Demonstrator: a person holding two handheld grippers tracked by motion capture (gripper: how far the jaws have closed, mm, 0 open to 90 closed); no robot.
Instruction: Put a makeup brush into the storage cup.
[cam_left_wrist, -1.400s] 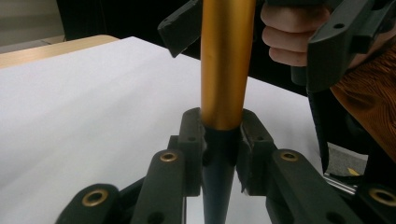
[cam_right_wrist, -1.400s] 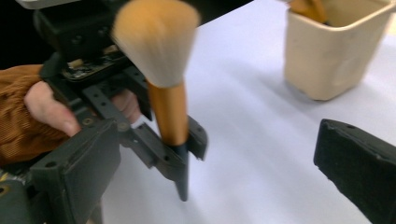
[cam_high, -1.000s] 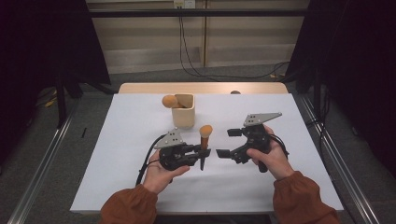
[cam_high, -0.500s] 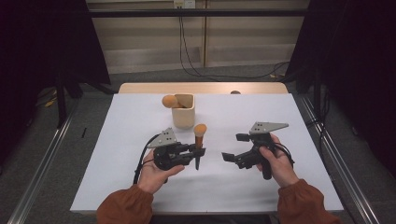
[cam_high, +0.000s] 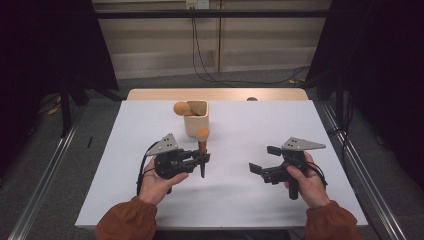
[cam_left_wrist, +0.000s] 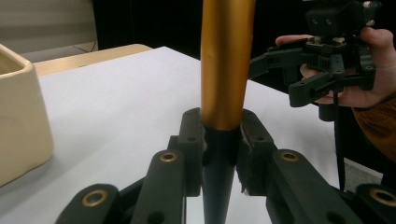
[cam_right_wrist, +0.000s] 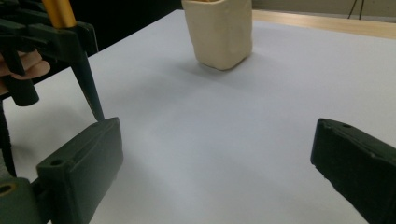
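White, matte sheeting covered the table (cam_high: 125, 200), giving a plain working field. Glazed cream ceramic, the squarish cup (cam_high: 195, 125) stood at the far middle, already housing one brush. My left gripper (cam_high: 202, 159) clamped the tapered gold-and-black makeup brush (cam_high: 202, 150) upright beside the cup, presumably for insertion. My right gripper (cam_high: 264, 161) was spread wide, holding nothing.
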